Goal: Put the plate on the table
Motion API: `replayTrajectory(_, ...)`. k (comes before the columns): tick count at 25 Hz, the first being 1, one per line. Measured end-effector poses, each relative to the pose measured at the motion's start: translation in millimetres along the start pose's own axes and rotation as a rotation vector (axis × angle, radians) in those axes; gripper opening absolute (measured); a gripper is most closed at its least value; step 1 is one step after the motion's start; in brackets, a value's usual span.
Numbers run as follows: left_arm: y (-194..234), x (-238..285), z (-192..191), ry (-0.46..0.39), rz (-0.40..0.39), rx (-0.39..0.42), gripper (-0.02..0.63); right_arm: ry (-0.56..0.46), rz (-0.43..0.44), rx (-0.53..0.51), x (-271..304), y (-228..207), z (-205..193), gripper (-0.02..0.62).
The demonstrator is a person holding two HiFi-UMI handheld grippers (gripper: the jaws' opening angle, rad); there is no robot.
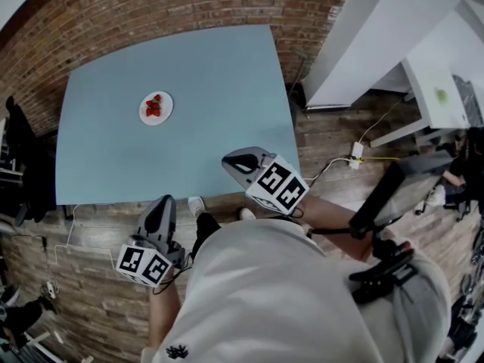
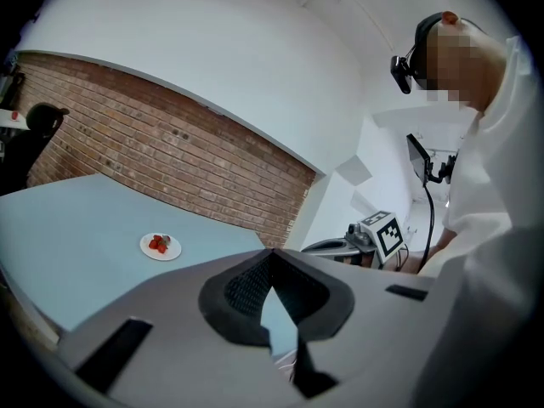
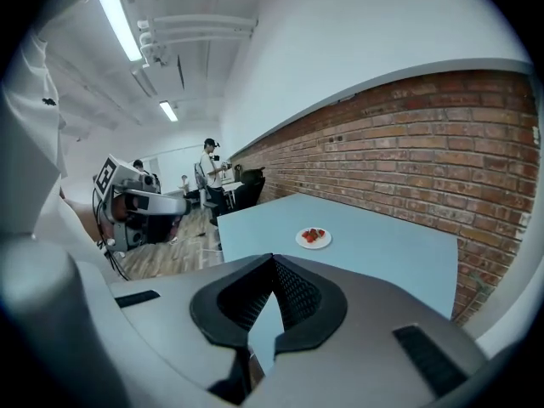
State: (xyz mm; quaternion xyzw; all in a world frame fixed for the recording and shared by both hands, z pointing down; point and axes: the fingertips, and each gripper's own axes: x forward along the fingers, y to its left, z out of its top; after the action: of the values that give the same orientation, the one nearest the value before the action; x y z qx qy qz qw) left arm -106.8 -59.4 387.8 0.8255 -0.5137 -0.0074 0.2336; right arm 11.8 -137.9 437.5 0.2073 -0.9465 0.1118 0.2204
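Note:
A small white plate (image 1: 156,108) with red strawberries on it rests on the light blue table (image 1: 219,82), toward its far left. The plate also shows in the left gripper view (image 2: 161,246) and in the right gripper view (image 3: 313,238). My left gripper (image 1: 163,201) hangs off the table's near edge, shut and holding nothing (image 2: 272,253). My right gripper (image 1: 228,162) hovers at the near right edge of the table, likewise shut with nothing in it (image 3: 274,260). Both are well short of the plate.
A brick wall (image 1: 151,6) runs behind the table. White furniture (image 1: 423,89) stands at the right, with a power strip and cables (image 1: 355,154) on the wooden floor. A dark chair (image 1: 19,150) stands at the left. People stand far back (image 3: 208,172).

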Motion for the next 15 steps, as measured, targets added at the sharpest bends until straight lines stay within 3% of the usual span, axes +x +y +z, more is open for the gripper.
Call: replayTrajectory(15,-28,-15,-14,0.005,0.002,0.010,0.002,-0.039,0.019,-0.062,-36,30,0,0.008)
